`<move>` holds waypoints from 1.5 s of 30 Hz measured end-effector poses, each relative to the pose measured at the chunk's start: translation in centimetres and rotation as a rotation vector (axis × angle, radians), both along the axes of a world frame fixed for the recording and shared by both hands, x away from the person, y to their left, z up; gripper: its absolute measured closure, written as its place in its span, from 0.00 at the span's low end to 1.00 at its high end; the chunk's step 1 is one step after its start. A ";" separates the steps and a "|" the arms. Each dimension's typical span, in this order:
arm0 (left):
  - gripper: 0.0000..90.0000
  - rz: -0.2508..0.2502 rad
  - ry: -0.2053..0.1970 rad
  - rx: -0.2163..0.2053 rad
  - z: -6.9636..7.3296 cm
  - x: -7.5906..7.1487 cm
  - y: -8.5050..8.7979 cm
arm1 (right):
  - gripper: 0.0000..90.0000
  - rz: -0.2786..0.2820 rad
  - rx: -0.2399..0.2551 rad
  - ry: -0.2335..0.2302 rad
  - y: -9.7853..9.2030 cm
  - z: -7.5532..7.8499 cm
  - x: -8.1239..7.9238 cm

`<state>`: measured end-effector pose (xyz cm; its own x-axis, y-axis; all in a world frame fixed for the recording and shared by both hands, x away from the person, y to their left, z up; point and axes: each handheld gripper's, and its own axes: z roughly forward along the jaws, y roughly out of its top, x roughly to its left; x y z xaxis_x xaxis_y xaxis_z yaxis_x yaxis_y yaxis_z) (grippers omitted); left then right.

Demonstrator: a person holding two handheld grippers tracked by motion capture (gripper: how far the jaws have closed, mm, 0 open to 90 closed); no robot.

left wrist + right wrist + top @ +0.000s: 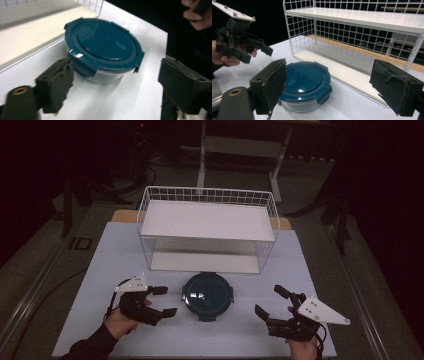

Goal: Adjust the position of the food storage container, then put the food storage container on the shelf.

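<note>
Both claws, left and right, gape beside container; rack behind.

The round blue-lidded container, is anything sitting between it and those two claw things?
Nothing visible does. The container sits on bare table between the left gripper and the right gripper, both open, with nothing in the gaps.

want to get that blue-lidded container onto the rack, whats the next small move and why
Probably bring both grippers inward toward the container. It sits on the table in front of the wire rack, lid on, between the left gripper and the right gripper. Both are open and apart from it, so nothing holds it yet. Closing in from both sides looks like the natural start.
</note>
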<state>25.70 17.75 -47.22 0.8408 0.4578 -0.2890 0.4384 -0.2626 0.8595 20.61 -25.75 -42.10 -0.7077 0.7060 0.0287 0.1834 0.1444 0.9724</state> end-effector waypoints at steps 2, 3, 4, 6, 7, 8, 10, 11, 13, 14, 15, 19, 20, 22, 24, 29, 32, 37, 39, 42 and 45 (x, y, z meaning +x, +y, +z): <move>0.01 -0.006 0.014 -0.012 0.6 0.0 -0.1 | 0.15 0.000 -0.001 -0.004 0.1 0.0 0.0; 0.01 -0.006 0.013 -0.012 1.0 -0.1 -0.1 | 0.14 -0.002 -0.010 -0.007 0.1 0.0 0.0; 0.01 -0.012 0.004 -0.015 1.5 -0.2 -0.2 | 0.13 -0.014 -0.016 -0.018 0.2 0.0 -0.1; 0.01 -0.013 -0.012 -0.013 2.3 -0.4 -0.4 | 0.11 -0.010 -0.012 -0.035 0.3 0.2 -0.2; 0.01 -0.016 -0.016 -0.011 2.6 -0.4 -0.5 | 0.11 -0.015 -0.012 -0.037 0.4 0.3 -0.2; 0.01 -0.013 -0.020 -0.008 2.9 -0.4 -0.5 | 0.11 -0.015 -0.016 -0.042 0.4 0.3 -0.2; 0.01 -0.011 -0.026 -0.010 3.6 -0.4 -0.6 | 0.11 -0.013 -0.021 -0.048 0.6 0.5 -0.3; 0.01 -0.005 -0.023 -0.014 4.0 -0.3 -0.6 | 0.11 -0.009 -0.026 -0.046 0.7 0.5 -0.3; 0.01 0.000 -0.027 -0.019 4.5 -0.1 -0.6 | 0.11 -0.009 -0.034 -0.053 0.9 0.6 -0.3; 0.01 0.002 -0.024 -0.017 4.7 0.0 -0.6 | 0.11 0.000 -0.036 -0.051 1.0 0.7 -0.2; 0.01 0.005 -0.019 -0.021 4.9 0.1 -0.6 | 0.11 -0.001 -0.043 -0.054 1.1 0.8 -0.2; 0.01 0.016 -0.024 -0.026 5.5 0.8 -0.7 | 0.12 0.001 -0.039 -0.067 1.4 1.2 0.0; 0.01 0.022 -0.032 -0.030 5.6 1.0 -0.7 | 0.13 -0.003 -0.029 -0.069 1.4 1.3 0.2; 0.01 0.028 -0.025 -0.044 5.6 1.6 -0.8 | 0.15 -0.007 -0.012 -0.072 1.4 1.4 0.5; 0.01 0.026 -0.002 -0.053 5.4 2.1 -1.0 | 0.15 -0.003 0.000 -0.069 1.5 1.3 0.8; 0.01 0.072 0.061 -0.086 4.3 3.5 -1.4 | 0.18 0.002 0.004 0.010 1.7 1.1 1.3; 0.01 0.111 0.158 -0.089 3.3 4.5 -1.5 | 0.20 0.008 -0.010 0.023 2.2 0.7 1.5; 0.01 0.164 0.292 -0.063 1.5 5.7 -1.9 | 0.15 0.020 -0.043 -0.033 2.9 0.3 1.4; 0.01 0.163 0.364 -0.055 0.8 6.0 -2.2 | 0.13 0.024 -0.047 -0.013 3.2 0.2 1.5; 0.03 0.158 0.439 -0.037 0.1 6.4 -2.4 | 0.11 0.010 -0.044 0.010 3.5 0.0 1.6; 0.04 0.152 0.484 -0.019 -0.6 6.6 -2.7 | 0.11 0.012 -0.035 0.020 3.8 -0.2 1.7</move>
